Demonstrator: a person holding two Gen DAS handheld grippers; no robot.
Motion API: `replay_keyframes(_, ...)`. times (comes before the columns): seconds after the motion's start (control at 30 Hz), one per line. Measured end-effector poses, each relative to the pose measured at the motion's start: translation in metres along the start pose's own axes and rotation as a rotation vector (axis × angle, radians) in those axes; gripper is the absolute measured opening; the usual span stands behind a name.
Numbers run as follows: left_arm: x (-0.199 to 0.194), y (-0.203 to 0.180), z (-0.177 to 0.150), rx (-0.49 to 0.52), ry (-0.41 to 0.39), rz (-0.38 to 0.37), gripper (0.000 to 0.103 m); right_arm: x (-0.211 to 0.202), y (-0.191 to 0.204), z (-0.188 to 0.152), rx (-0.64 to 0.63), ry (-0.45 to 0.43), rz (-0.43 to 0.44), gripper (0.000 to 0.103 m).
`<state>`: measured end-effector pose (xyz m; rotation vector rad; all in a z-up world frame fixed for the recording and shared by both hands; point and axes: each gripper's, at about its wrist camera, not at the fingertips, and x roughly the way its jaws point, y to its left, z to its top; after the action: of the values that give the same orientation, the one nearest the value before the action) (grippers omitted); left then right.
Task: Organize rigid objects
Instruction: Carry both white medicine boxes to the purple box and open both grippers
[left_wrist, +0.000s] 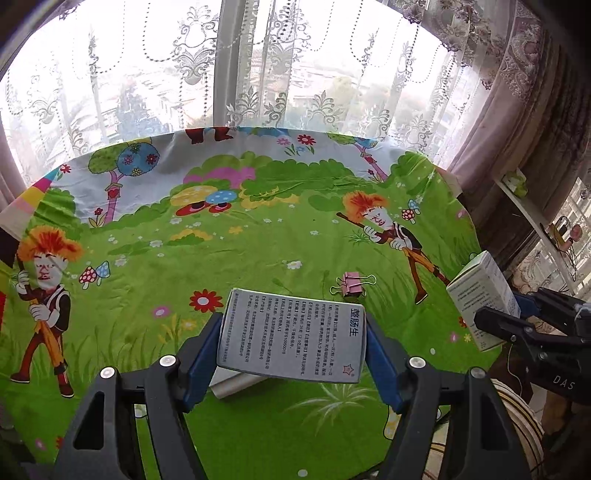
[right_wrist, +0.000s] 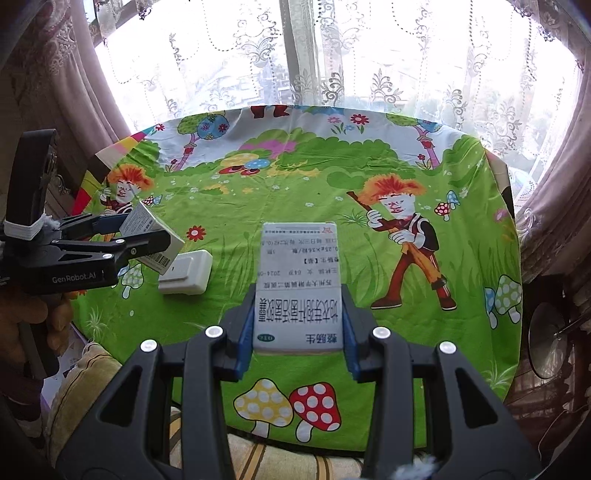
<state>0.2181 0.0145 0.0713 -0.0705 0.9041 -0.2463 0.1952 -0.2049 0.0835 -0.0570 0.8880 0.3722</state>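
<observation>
Both grippers, left (left_wrist: 291, 332) and right (right_wrist: 299, 325), clamp white medicine boxes above the cartoon tablecloth (left_wrist: 258, 240), with a pink binder clip (left_wrist: 351, 285) and a white case (right_wrist: 186, 277) lying near its front edge.

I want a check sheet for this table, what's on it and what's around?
Surface: round table under a cartoon tablecloth.
Job's things: one white medicine box in the left tool; another medicine box in the right tool.
Clutter: pink binder clip; white plastic case lying on the cloth.
Grippers: both tools shut on their boxes, held above the table.
Cables: nothing seen.
Surroundings: lace curtain over a bright window.
</observation>
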Motion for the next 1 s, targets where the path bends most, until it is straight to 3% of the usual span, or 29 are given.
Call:
replay_keyframes(0.6, -0.105, 0.008, -0.081, -0.078, -0.114, 0.019, 0.072, -0.062, 0.084, -0.047, -0.12, -0.024, 0.119, 0.044)
replay_keyframes(1.0, -0.159, 0.034, -0.13, -0.142, -0.168, 0.101, 0.072, -0.078, 0.167, -0.066, -0.256, -0.016, 0.207, 0.044)
